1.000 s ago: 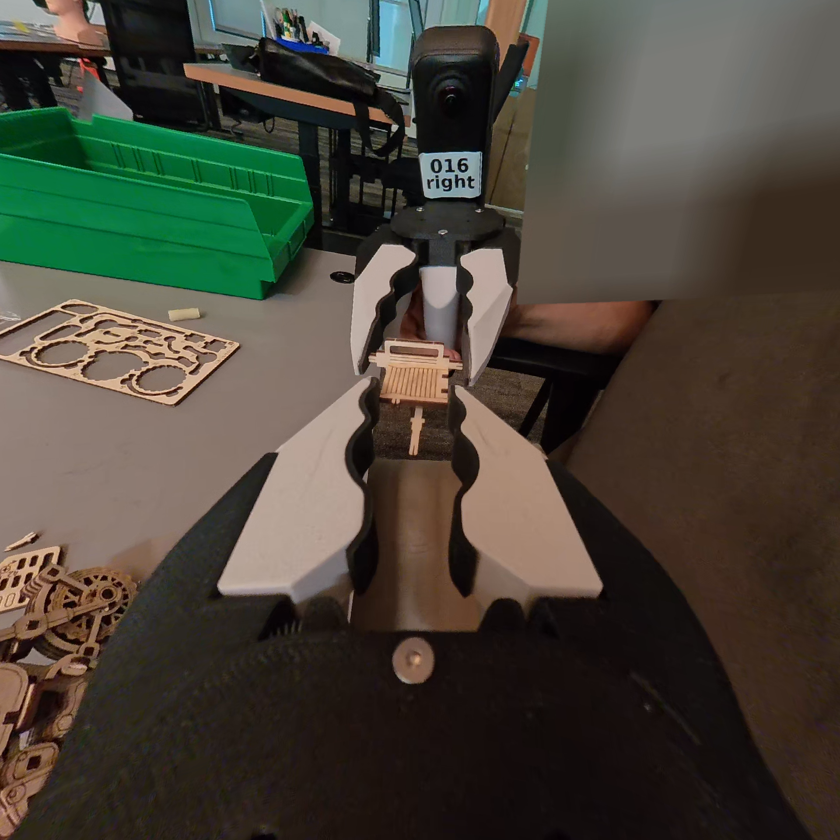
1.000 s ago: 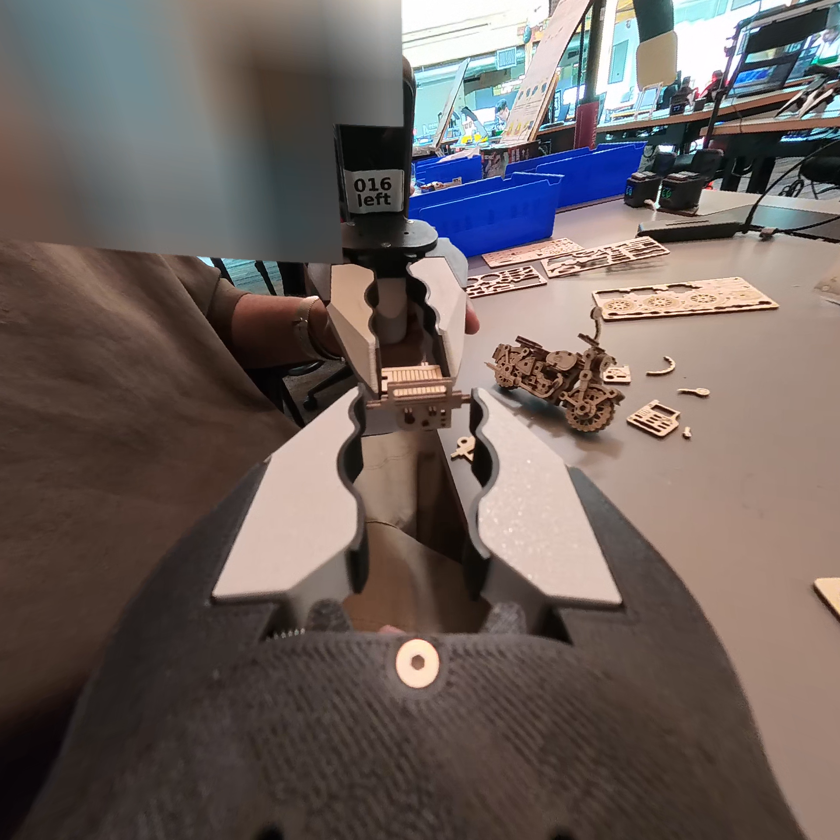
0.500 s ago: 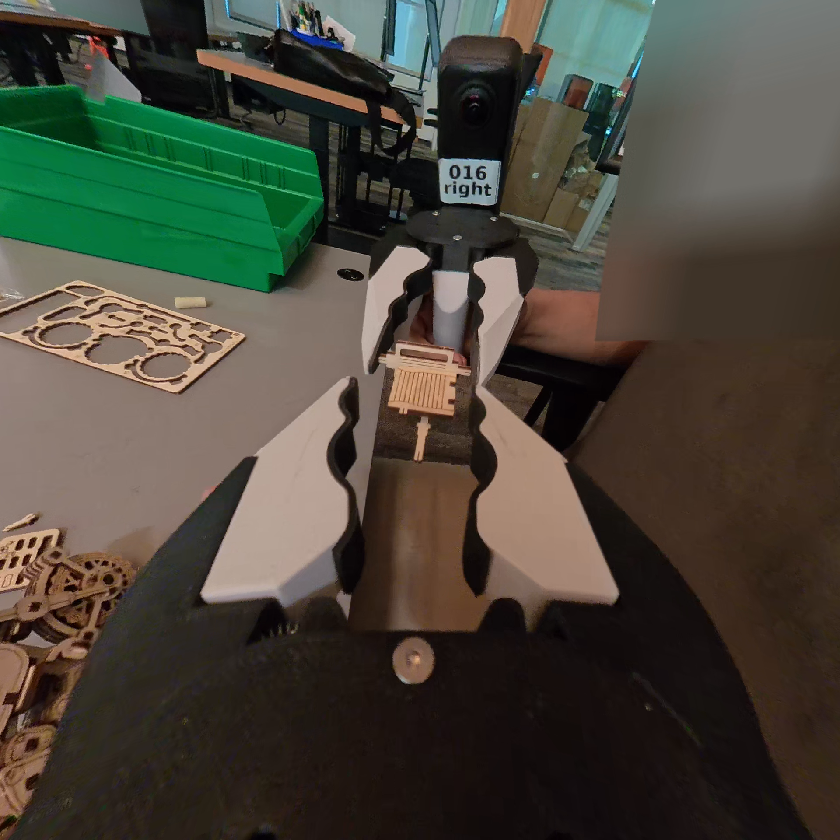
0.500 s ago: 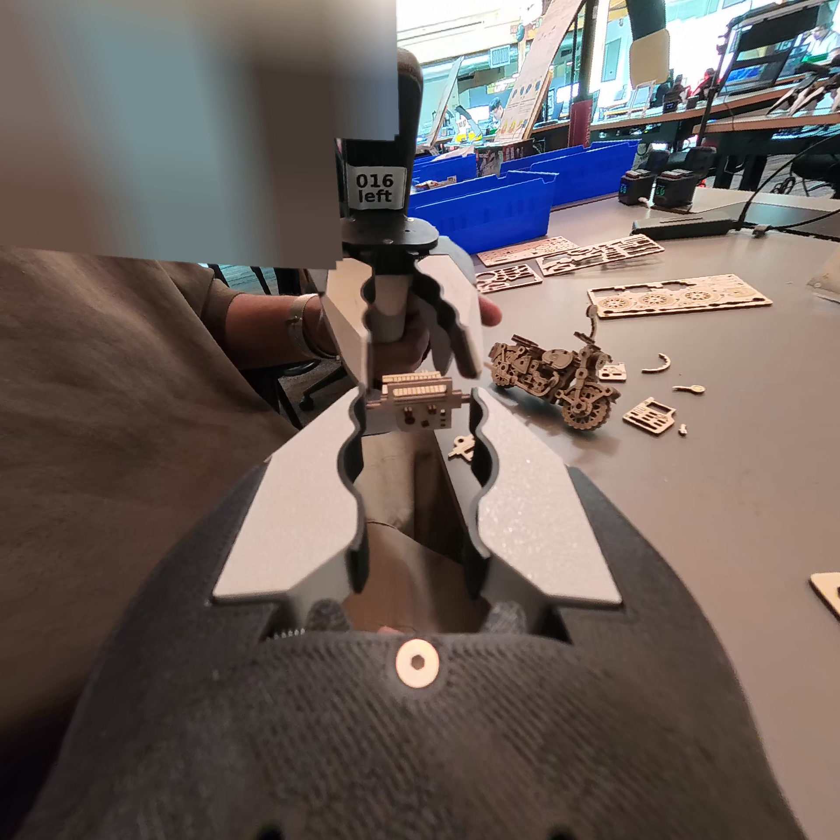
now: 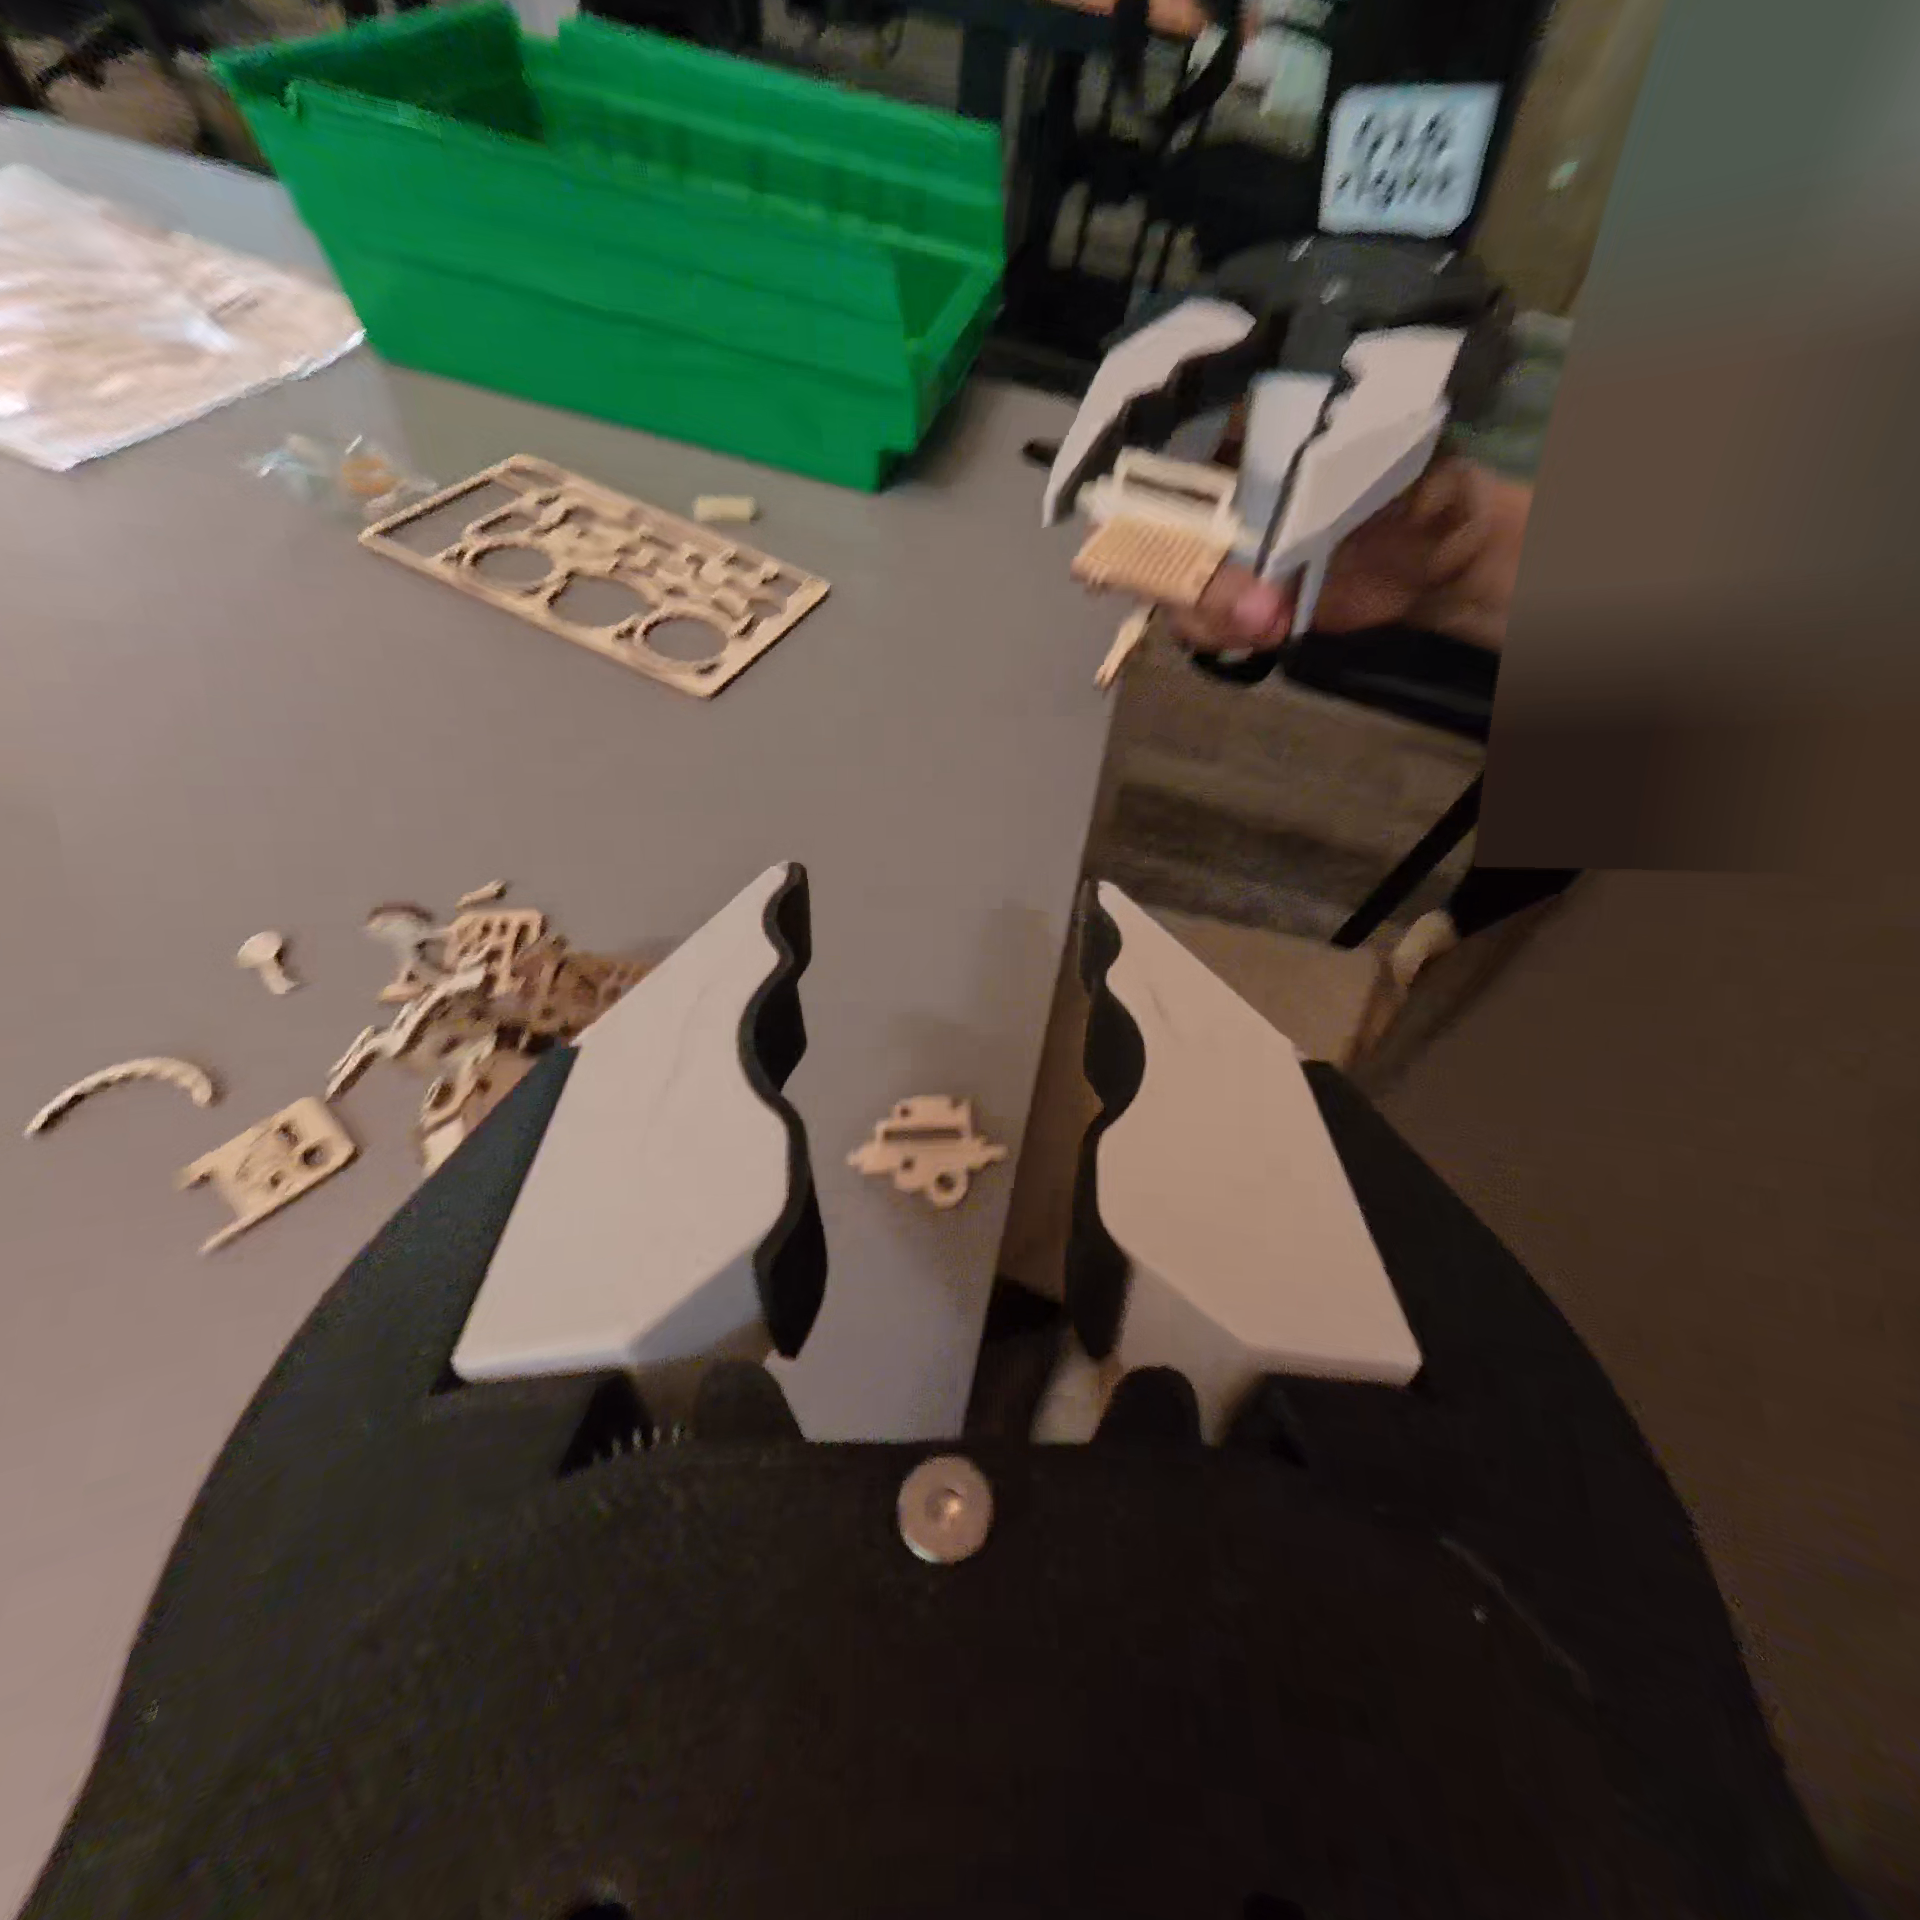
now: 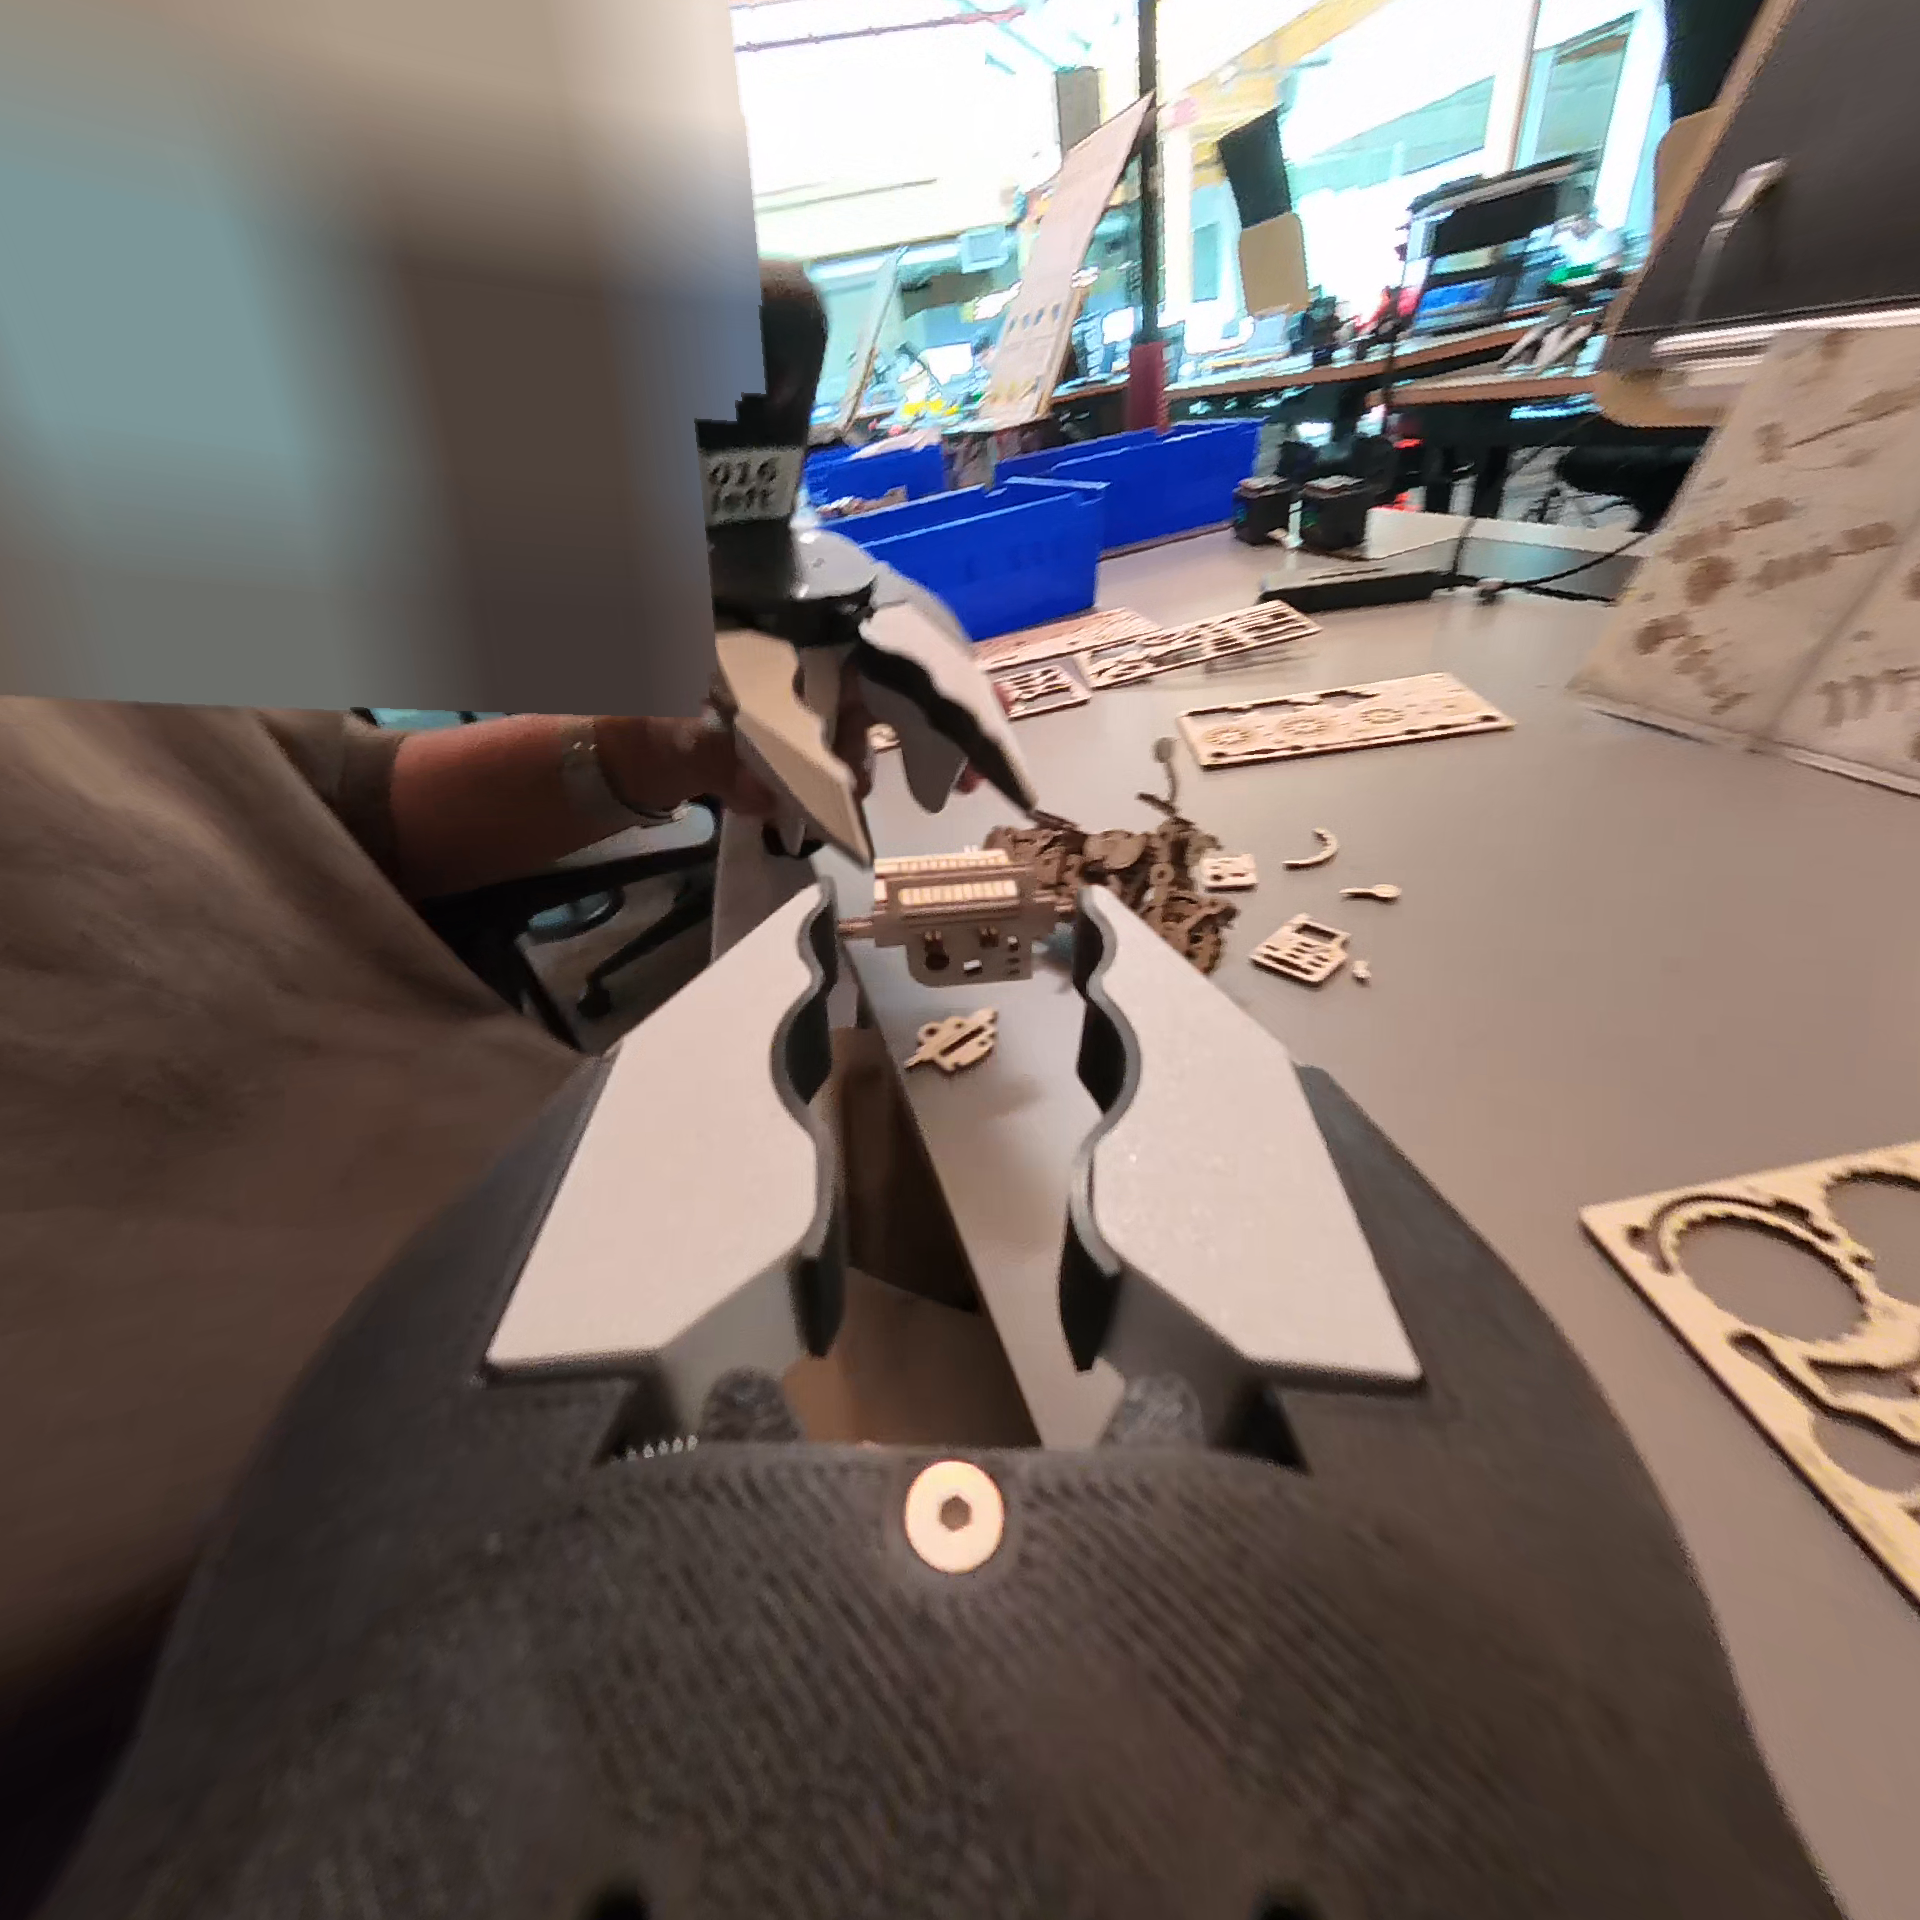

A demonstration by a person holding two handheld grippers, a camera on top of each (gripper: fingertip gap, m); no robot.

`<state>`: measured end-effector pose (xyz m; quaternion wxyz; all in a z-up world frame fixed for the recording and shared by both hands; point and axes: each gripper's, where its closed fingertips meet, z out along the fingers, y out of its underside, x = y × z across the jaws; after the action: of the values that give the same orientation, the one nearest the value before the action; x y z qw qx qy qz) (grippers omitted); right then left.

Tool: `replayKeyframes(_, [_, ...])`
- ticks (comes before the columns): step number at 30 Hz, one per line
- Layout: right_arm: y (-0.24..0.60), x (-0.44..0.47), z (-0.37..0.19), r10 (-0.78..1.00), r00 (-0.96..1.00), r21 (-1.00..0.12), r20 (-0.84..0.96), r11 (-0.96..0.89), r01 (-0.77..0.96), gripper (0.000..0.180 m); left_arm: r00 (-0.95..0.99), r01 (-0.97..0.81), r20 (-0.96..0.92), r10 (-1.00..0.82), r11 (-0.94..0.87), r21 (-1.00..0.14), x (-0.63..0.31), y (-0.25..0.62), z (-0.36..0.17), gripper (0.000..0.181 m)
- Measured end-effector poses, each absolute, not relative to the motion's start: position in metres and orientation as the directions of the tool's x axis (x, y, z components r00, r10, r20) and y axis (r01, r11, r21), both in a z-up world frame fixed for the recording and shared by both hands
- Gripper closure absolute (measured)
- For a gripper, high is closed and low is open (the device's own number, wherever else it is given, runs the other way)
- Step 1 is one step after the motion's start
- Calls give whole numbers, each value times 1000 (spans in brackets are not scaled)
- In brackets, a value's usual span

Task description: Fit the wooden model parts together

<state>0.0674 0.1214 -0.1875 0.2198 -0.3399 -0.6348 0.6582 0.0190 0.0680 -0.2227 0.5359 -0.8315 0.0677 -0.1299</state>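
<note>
My right gripper (image 6: 956, 899) is shut on a small slatted wooden assembly (image 6: 956, 920) and holds it in the air at the table's edge. It also shows in the left wrist view (image 5: 1169, 551), still holding the assembly (image 5: 1143, 540). My left gripper (image 5: 940, 883) is open and empty, tilted down over the grey table (image 5: 727, 790). A small flat wooden part (image 5: 925, 1148) lies on the table between its fingers and also shows in the right wrist view (image 6: 951, 1039). The left gripper (image 6: 940, 829) hangs open just beyond the assembly. A wooden motorcycle model (image 6: 1132, 873) lies behind it.
A green bin (image 5: 644, 239) stands at the back, with a cut-out wooden sheet (image 5: 592, 571) and a plastic bag (image 5: 135, 312) before it. Loose wooden parts (image 5: 270, 1158) lie at the left. Blue bins (image 6: 997, 530) and more sheets (image 6: 1340, 717) lie farther off. The person's body is on the side. My hands' fingertips stand some 9 centimeters from each other.
My left gripper has let go of the assembly, opened wide and swung away and down over the table. My right gripper still holds the assembly.
</note>
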Motion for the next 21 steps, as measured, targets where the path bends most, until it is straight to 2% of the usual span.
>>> replayKeyframes(5, [137, 57, -194, 767, -617, -983, -178, -110, 146, 134, 977, 36, 147, -152, -562, -826, 15, 53, -265, 134])
replayKeyframes(10, [139, 47, -196, 746, -627, -974, -223, -150, 168, 134, 999, 50, 38, 32, -664, -746, 12, 43, -301, 132])
replayKeyframes(15, [135, 37, -199, 716, -656, -970, -239, -150, 190, 134, 999, 25, 2, 32, -728, -685, 21, 47, -312, 124])
replayKeyframes(21, [128, 31, -199, 683, -689, -969, -243, -141, 201, 134, 1000, 12, -3, 18, -749, -663, 21, 53, -318, 122])
